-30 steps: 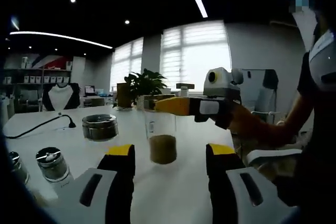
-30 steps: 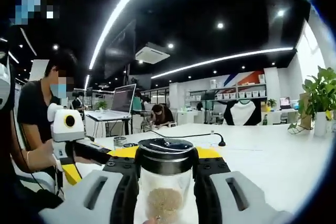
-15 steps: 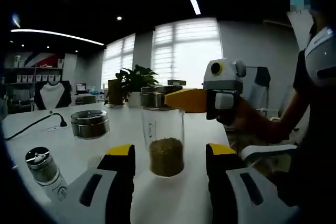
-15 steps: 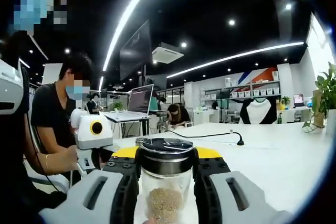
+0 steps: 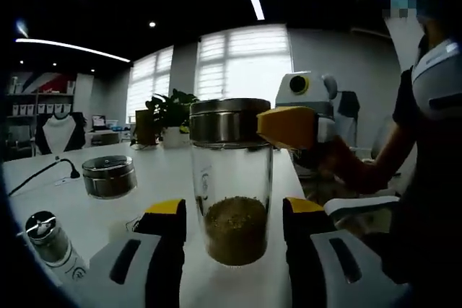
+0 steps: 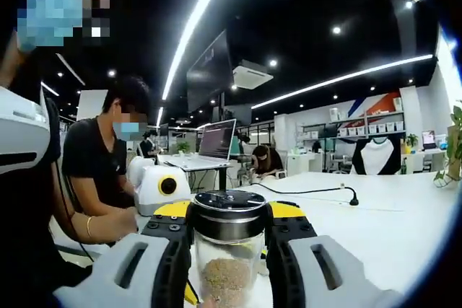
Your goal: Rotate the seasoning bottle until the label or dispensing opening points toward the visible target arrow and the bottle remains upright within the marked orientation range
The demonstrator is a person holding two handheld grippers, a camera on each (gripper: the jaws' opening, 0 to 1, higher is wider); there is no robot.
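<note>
Nearest to me in the right gripper view, my right hand-held gripper [image 6: 229,250] is clenched on the seasoning bottle [image 6: 228,254], its yellow-tipped jaws pressing either side just under the dark metal lid. The bottle is clear glass, cylindrical and upright, with a layer of brown granules at the bottom; its base is cut off by the lower edge of the view. I cannot make out a label or a dispensing opening from here, and I see no arrow.

In the left gripper view, my left hand-held gripper [image 5: 234,239] is released, one jaw on each side of the same bottle [image 5: 231,178] and apart from the glass. The bottle stands on the white counter [image 5: 155,171]. The right hand-held gripper [image 5: 289,126] comes in from the right of the bottle at lid height; where its jaws meet the bottle is hidden behind the lid.

Left of the bottle I count two more containers: a small shaker [image 5: 50,243] with a metal cap, partly cut off, and a low round metal tin [image 5: 108,176]. Beyond the tin a black cable [image 5: 43,171] lies on the counter. Behind the bottle stands one potted plant [image 5: 170,115] before bright blinded windows.

In the right gripper view, a seated person [image 6: 101,171] is left of the bottle, with an open laptop [image 6: 215,142] further back.
</note>
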